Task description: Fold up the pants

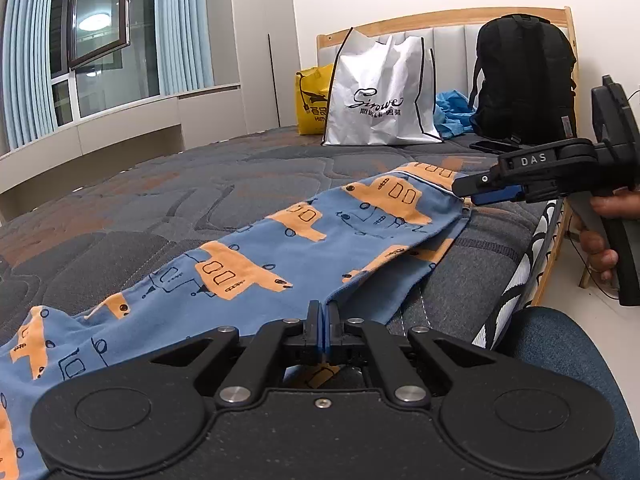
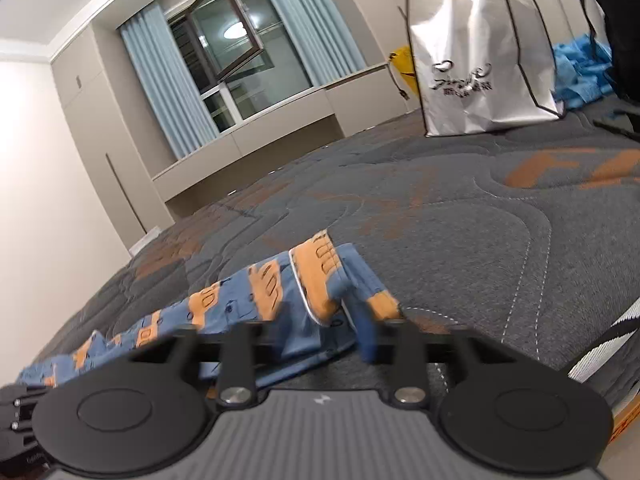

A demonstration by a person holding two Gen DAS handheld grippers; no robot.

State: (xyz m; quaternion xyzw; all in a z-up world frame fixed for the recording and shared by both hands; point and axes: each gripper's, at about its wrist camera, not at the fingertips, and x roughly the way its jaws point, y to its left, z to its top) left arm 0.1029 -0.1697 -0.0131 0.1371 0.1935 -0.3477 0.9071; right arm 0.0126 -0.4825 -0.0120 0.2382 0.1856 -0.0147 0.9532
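On grey bed (image 1: 168, 216): blue pants (image 1: 280, 248), orange print, folded lengthwise.

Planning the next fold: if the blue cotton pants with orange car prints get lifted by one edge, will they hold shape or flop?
The blue cotton pants with orange car prints will probably flop: they lie limp and creased on the grey quilted mattress. They look thin, so likely light. The quilted fabric may drag on them rather than let them slide.

Black left gripper (image 1: 323, 322) with blue-padded fingers (image 1: 313, 320), silver screws, right gripper (image 1: 468, 192) marked "DAS"
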